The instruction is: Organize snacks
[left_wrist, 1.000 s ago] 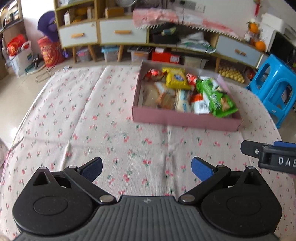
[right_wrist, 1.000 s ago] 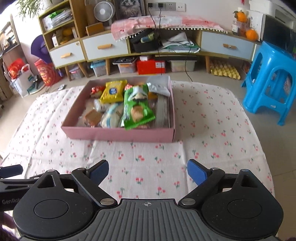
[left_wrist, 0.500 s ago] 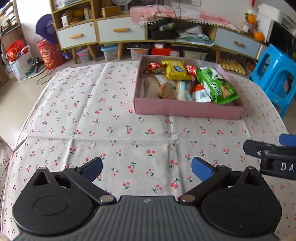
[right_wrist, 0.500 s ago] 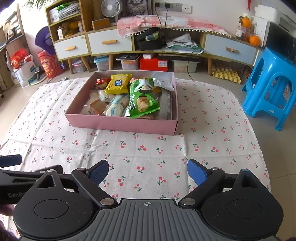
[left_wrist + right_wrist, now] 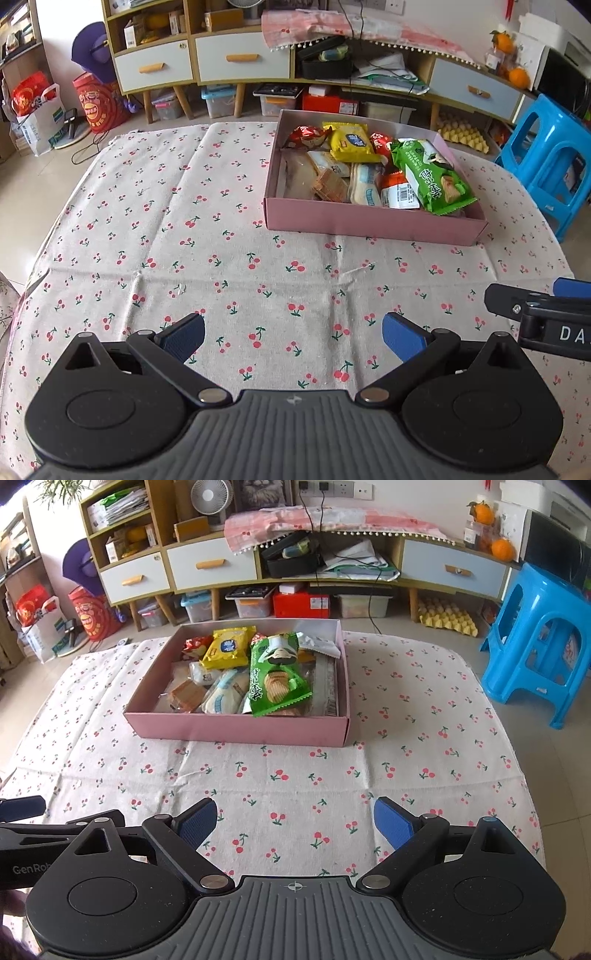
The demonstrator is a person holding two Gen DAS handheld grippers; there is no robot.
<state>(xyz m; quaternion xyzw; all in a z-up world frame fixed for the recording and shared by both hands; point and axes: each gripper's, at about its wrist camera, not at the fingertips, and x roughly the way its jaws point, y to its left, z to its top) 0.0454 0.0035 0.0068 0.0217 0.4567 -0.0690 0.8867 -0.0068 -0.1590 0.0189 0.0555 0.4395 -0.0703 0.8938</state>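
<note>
Left gripper (image 5: 293, 338) spread wide, blue pads well apart, nothing between them, hanging above bare cherry-print tablecloth (image 5: 155, 229). Right gripper (image 5: 295, 821) the same: splayed wide, empty, touching nothing, low over the near edge of the cloth. Both well back from the pink box (image 5: 236, 731), which sits toward the far side of the table, already heaped with snacks. Green chip bag (image 5: 277, 675) riding on top, its lower end lapping toward the front wall; yellow packet (image 5: 227, 648) behind it, pale wrapped cakes (image 5: 225, 694) and a brown biscuit pack (image 5: 186, 696) packed alongside. No loose snack visible anywhere on the cloth. Looks like collecting done, or close to it. For any tidying: approach from above, pinch the green bag by a crimped end rather than its puffed middle, and steady the box wall with the other claw to stop it sliding on the cloth.
</note>
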